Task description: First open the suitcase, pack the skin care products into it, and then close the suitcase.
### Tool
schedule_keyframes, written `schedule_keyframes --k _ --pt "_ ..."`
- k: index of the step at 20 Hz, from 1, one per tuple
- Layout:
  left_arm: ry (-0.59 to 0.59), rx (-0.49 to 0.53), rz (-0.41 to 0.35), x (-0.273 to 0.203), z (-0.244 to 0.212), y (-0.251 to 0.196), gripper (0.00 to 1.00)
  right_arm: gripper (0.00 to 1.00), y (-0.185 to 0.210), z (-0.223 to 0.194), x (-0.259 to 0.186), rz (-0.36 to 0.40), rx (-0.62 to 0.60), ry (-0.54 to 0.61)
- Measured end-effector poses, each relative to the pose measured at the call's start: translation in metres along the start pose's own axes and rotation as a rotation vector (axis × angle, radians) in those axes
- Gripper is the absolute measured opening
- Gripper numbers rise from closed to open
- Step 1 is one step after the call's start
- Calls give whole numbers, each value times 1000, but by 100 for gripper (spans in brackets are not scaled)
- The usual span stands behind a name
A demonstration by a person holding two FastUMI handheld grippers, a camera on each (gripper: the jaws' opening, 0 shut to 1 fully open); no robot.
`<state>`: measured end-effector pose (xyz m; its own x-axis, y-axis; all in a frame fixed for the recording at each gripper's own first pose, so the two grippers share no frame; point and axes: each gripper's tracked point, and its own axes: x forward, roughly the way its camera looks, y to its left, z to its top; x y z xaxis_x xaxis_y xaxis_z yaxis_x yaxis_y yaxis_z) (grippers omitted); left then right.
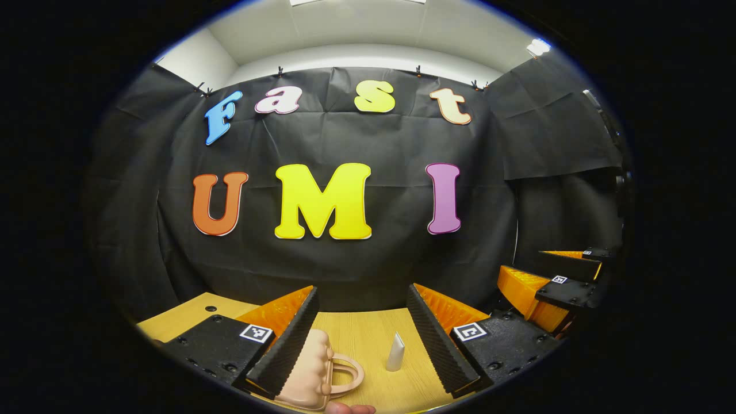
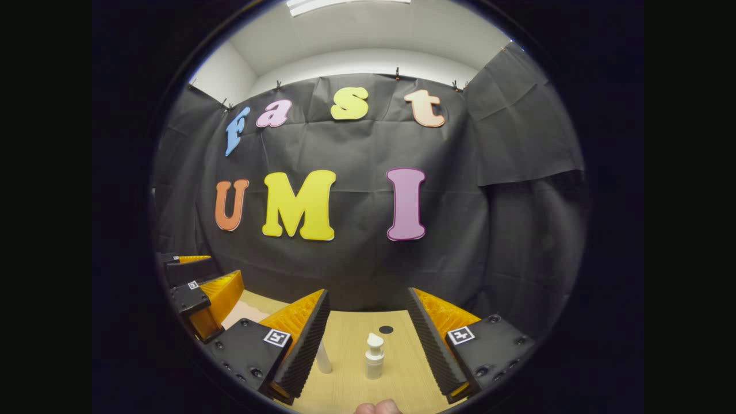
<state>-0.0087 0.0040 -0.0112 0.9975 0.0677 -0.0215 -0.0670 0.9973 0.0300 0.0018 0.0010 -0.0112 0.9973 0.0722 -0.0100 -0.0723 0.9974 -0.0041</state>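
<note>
In the left gripper view, a small pink suitcase (image 1: 310,374) with a loop handle lies shut on the wooden table (image 1: 368,333), just inside my left gripper's left finger. A white tube (image 1: 395,352) stands upright to its right. My left gripper (image 1: 362,293) is open above both, touching neither. In the right gripper view, a white pump bottle (image 2: 374,356) stands between the fingers of my open right gripper (image 2: 368,293). The white tube (image 2: 324,357) is partly hidden behind that gripper's left finger. A pink edge of the suitcase (image 2: 244,313) shows at the left.
The right gripper (image 1: 552,284) hangs off to the right in the left gripper view, and the left gripper (image 2: 198,287) off to the left in the right gripper view. The black cloth wall stands close behind the table. A small dark hole (image 2: 386,329) marks the tabletop. Fingertips of a hand (image 2: 376,408) show at the bottom edge.
</note>
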Motion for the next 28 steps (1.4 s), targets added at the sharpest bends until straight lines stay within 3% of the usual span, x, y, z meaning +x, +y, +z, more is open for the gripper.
schedule_keyframes --k 8,13,18,20,24,28 --pt "126 61 60 -13 -43 -6 98 80 -14 -20 10 89 18 30" --pt "273 230 -7 -14 -105 -13 100 80 -41 -39 15 108 -27 78" --pt "456 417 -46 -12 -186 2 99 80 -60 -64 10 42 -48 138" --pt "515 537 -57 -11 -216 8 96 80 -63 -78 6 10 -37 184" --pt "578 730 -103 -11 -255 10 94 80 -68 -84 -1 -30 -34 213" --pt "624 823 -109 -3 -273 16 87 80 -79 -83 -10 -68 -40 219"
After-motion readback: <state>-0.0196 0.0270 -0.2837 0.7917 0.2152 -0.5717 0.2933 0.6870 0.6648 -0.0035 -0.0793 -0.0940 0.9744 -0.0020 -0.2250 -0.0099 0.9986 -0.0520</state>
